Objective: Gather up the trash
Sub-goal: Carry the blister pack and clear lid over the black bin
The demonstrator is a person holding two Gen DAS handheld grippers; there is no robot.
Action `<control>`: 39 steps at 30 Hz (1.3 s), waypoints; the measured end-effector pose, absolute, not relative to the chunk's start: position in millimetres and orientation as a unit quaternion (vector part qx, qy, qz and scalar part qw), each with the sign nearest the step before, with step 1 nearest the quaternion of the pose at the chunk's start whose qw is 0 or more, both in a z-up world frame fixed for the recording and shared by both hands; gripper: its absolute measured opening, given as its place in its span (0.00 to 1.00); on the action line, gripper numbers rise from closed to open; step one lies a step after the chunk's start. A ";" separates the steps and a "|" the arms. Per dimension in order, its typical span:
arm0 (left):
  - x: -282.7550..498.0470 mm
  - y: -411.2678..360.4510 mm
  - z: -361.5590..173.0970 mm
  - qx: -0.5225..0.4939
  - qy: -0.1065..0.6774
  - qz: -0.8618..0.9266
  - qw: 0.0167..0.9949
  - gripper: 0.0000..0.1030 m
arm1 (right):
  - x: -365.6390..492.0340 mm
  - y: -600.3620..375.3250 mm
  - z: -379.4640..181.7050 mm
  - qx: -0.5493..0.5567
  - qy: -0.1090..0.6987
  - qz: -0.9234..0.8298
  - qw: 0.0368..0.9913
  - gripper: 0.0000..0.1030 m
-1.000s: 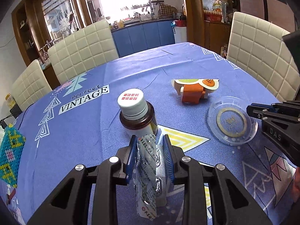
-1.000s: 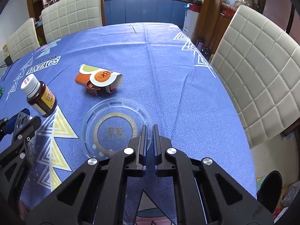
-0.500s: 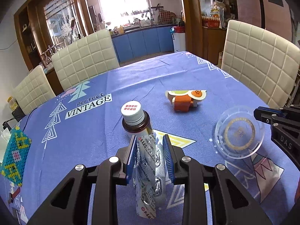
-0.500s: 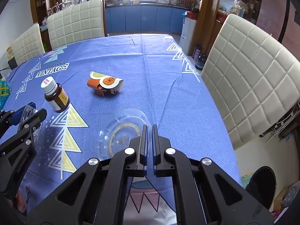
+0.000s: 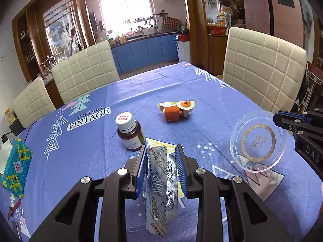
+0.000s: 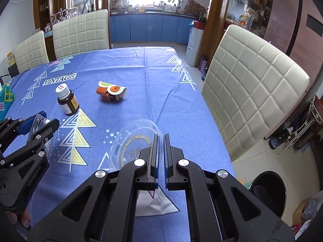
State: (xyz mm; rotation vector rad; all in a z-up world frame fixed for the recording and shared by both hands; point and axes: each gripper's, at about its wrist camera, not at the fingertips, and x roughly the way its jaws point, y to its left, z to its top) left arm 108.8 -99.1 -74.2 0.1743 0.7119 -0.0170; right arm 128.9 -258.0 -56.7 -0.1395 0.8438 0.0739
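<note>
Left gripper (image 5: pixel 160 169) pinching crumpled foil blister pack (image 5: pixel 159 183), pack hanging down between blue pads, clear of table (image 5: pixel 201 84). Right gripper (image 6: pixel 159 157) pressed together on rim of clear plastic lid (image 5: pixel 258 141); lid tilted, lifted off cloth by near right edge. Both loads held by thin edges, likely for carrying to black bin (image 6: pixel 268 193) on floor past table's right edge. Remaining on table: brown medicine bottle (image 5: pixel 130 133) upright, mid-table; crushed orange carton (image 5: pixel 175 111) beyond it, toward far edge. Neither touched.
</note>
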 end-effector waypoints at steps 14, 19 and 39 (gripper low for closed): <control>83.3 -143.0 -63.0 0.103 0.332 -0.041 0.937 0.22 | 93.6 -296.5 -44.4 -0.057 0.399 0.014 0.915 0.05; 74.0 -160.3 -67.4 0.113 0.335 -0.052 0.934 0.18 | 85.1 -312.1 -45.8 -0.051 0.401 0.011 0.915 0.05; 72.1 -147.2 -115.4 0.153 0.365 -0.047 0.917 0.87 | 92.4 -304.5 -85.2 -0.035 0.432 0.028 0.901 0.05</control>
